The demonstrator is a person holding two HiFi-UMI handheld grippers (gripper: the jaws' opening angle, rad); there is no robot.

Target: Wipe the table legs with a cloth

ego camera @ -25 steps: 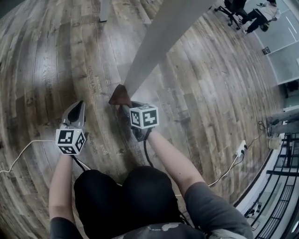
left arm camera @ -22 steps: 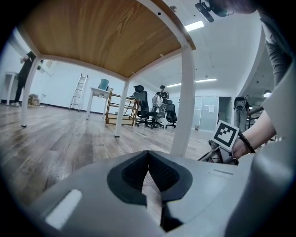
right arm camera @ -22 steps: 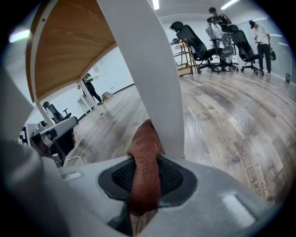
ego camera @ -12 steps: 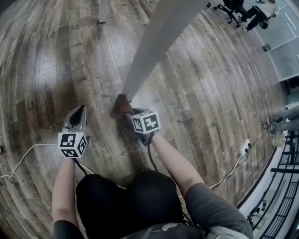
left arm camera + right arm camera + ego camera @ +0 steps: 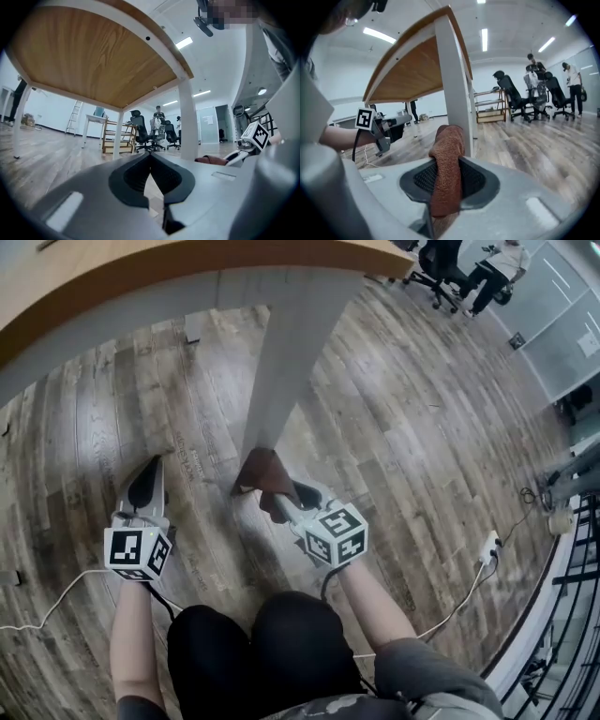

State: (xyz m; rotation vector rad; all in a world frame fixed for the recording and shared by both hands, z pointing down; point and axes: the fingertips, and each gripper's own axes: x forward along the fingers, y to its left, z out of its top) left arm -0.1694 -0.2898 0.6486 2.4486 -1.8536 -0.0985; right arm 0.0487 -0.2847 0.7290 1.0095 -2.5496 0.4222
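The right claw [image 5: 273, 494] is gripping a rust-brown knitted cloth [image 5: 260, 471], its jaws closing on the bunched fabric, which is standing up between the dark pads and hanging out below them; the cloth is sitting low down at the foot of the white square desk leg [image 5: 281, 371], just above the grey-brown wooden plank floor [image 5: 422, 456], and in the right gripper view it is lying right up against the near face of that leg. The left claw [image 5: 150, 470] is holding nothing; its jaws are meeting at the tips, and it is hovering off to the left of the leg, well apart from the cloth, pointing along the floor. The leg is rising to a light wooden desk top with a white frame [image 5: 141, 277], which is stretching across the upper part of the head view. A thin white cable [image 5: 42, 554] is trailing across the floor on the left; a white power strip [image 5: 485, 542] is lying on the right; black office chairs [image 5: 513, 98] are standing in the background with people beside them.
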